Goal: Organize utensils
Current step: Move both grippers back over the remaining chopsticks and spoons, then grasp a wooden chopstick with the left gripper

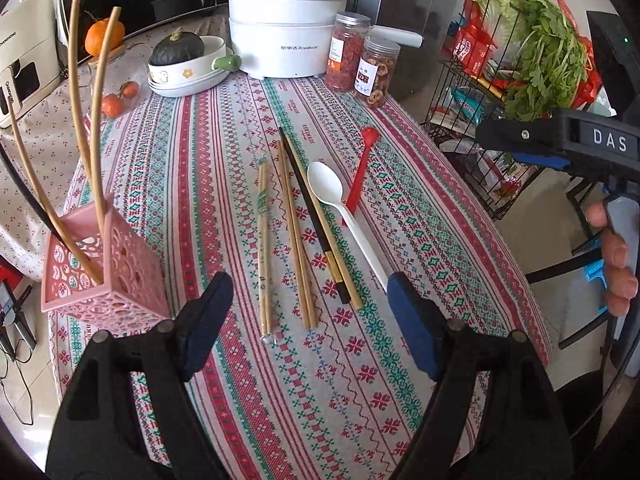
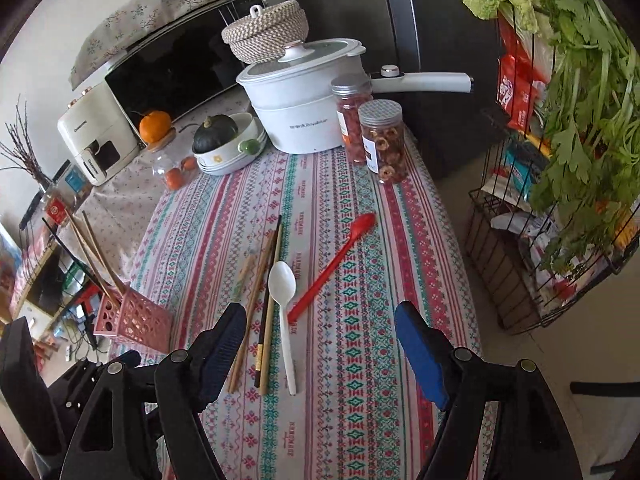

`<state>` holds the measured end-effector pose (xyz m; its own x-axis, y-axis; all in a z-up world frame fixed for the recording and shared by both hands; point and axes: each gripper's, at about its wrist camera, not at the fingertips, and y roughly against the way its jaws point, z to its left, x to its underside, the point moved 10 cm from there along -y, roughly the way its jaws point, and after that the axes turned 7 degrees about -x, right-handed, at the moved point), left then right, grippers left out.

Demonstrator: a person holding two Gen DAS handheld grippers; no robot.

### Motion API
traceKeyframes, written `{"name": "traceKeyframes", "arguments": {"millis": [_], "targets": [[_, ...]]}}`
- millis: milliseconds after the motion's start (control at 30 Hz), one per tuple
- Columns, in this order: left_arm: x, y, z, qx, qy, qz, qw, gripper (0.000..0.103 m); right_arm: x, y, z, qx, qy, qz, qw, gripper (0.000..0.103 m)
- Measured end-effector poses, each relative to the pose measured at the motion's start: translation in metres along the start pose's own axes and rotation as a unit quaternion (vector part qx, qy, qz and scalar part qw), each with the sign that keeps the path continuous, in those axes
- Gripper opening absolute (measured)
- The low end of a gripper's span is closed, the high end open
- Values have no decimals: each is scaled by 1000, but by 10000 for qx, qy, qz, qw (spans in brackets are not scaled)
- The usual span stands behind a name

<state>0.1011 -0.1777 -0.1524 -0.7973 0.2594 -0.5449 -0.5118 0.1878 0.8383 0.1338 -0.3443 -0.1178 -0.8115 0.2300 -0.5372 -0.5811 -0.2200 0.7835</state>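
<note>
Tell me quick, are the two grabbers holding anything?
Left gripper: jaws open, holding nothing, above the chopsticks.
Right gripper: jaws open, holding nothing, above the white spoon.

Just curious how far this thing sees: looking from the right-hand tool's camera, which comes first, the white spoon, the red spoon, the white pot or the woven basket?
From the right tool, whose jaws stand open:
1. White spoon, just ahead, slightly left.
2. Red spoon, beyond it, angled right.
3. White pot, at the table's far end.
4. Woven basket, behind the pot.
</note>
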Motion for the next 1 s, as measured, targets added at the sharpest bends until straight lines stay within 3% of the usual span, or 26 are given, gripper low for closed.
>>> {"name": "traceKeyframes", "arguments": {"millis": [133, 333, 533, 700, 767, 833, 1000], "targets": [[-18, -34, -4, -125, 403, 208, 9989, 52, 4, -16, -34, 224, -335, 220, 9989, 78], [-43, -80, 6, -494, 965, 321, 9936, 33, 5, -29, -45, 150, -479, 464, 9977, 78], [-55, -114, 20, -871, 1172, 453, 9883, 24, 0, -34, -36, 36, -384, 494, 9980, 78], [-55, -133, 26, -1080, 1164, 642, 9852, 24, -1, -40, -33, 10, -394, 550, 9977, 78], [-55, -137, 28, -1084, 1145, 665, 9852, 23, -1, -41, -34, 19, -419, 561, 9975, 78], [-56, -137, 26, -1067, 999, 732, 9865, 8, -1, -42, -35, 29, -451, 579, 9973, 78], [-51, -119, 17, -694, 945, 661, 9909, 6, 0, -45, -37, 80, -444, 601, 9972, 78]]}}
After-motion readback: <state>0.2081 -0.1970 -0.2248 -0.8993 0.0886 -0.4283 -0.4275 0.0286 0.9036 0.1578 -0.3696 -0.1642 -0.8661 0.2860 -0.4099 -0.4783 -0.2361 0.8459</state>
